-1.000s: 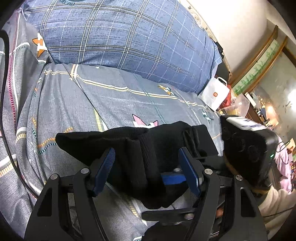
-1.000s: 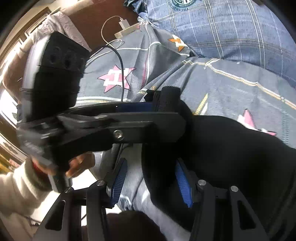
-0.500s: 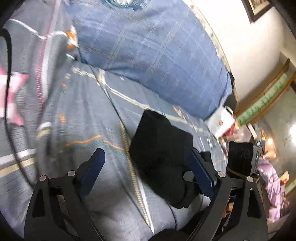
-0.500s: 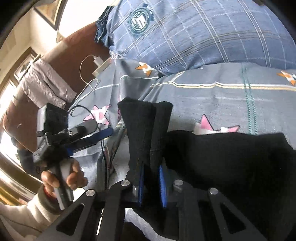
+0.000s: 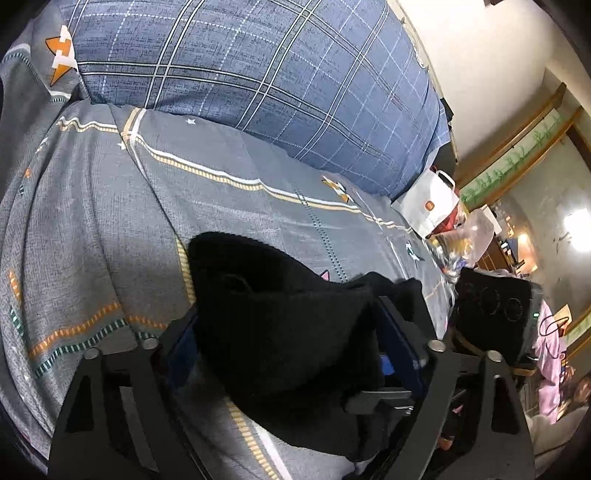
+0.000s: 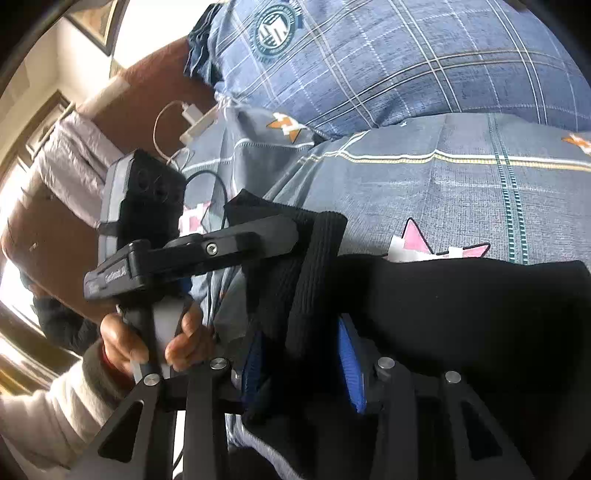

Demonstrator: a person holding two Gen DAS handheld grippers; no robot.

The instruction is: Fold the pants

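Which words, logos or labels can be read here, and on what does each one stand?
"mi": orange logo on the white paper bag.
Round emblem on the plaid pillow: lettering too small to read.
White label on the left claw: blurred, unreadable.

The left gripper [image 5: 288, 332] points downward with its jaws spread wide, and they have just been closing a little; black fabric fills the space between its fingers [image 5: 397, 332], bulging over both pads. The right gripper [image 6: 299, 354] also tilts down; its jaws have just been opening, a thick black fold standing between the blue pads [image 6: 349, 365]. A hand [image 6: 155, 339] in a pale sleeve grasps the left gripper's handle.
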